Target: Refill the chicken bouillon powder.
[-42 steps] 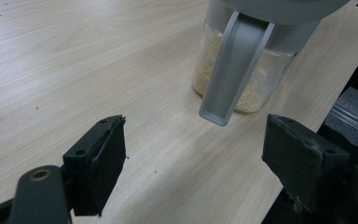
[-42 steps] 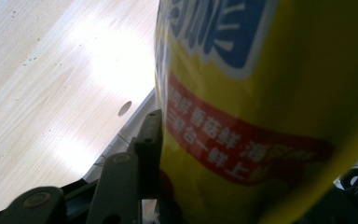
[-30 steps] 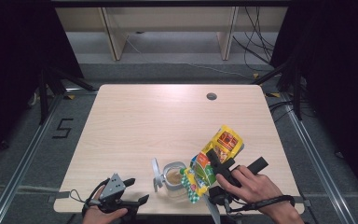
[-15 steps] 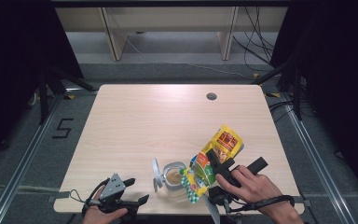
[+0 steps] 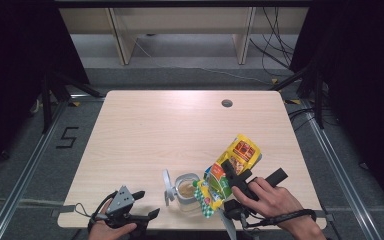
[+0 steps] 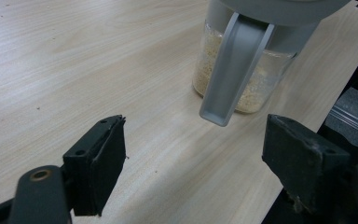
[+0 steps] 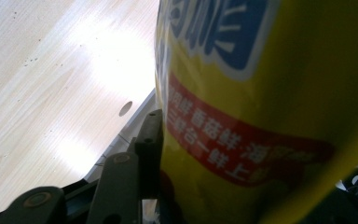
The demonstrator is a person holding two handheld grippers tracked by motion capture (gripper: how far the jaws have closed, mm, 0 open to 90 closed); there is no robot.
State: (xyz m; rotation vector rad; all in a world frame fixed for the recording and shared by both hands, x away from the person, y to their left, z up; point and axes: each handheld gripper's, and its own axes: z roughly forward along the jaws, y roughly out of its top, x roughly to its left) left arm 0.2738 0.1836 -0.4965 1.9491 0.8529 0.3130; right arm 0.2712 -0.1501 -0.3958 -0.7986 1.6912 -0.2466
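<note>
While the right gripper (image 5: 233, 176) clamps a yellow snack bag (image 5: 230, 170) tilted over a clear jar (image 5: 186, 189), the left gripper (image 5: 142, 206) rests open at the table's (image 5: 180, 125) near edge.

In the right gripper view the black jaw presses flat against the bag's (image 7: 261, 107) printed yellow side, with a red band of lettering just beside the pad; the bag's lower end hangs at the jar's rim in the high view, where the right hand (image 5: 267, 197) grips the tool. The jar stands near the front edge, its grey lid (image 5: 167, 185) swung up to the left, pale grains (image 6: 242, 70) inside. The left gripper's jaws stand well apart with nothing between them, pointed at the jar (image 6: 247, 56) from nearby.
</note>
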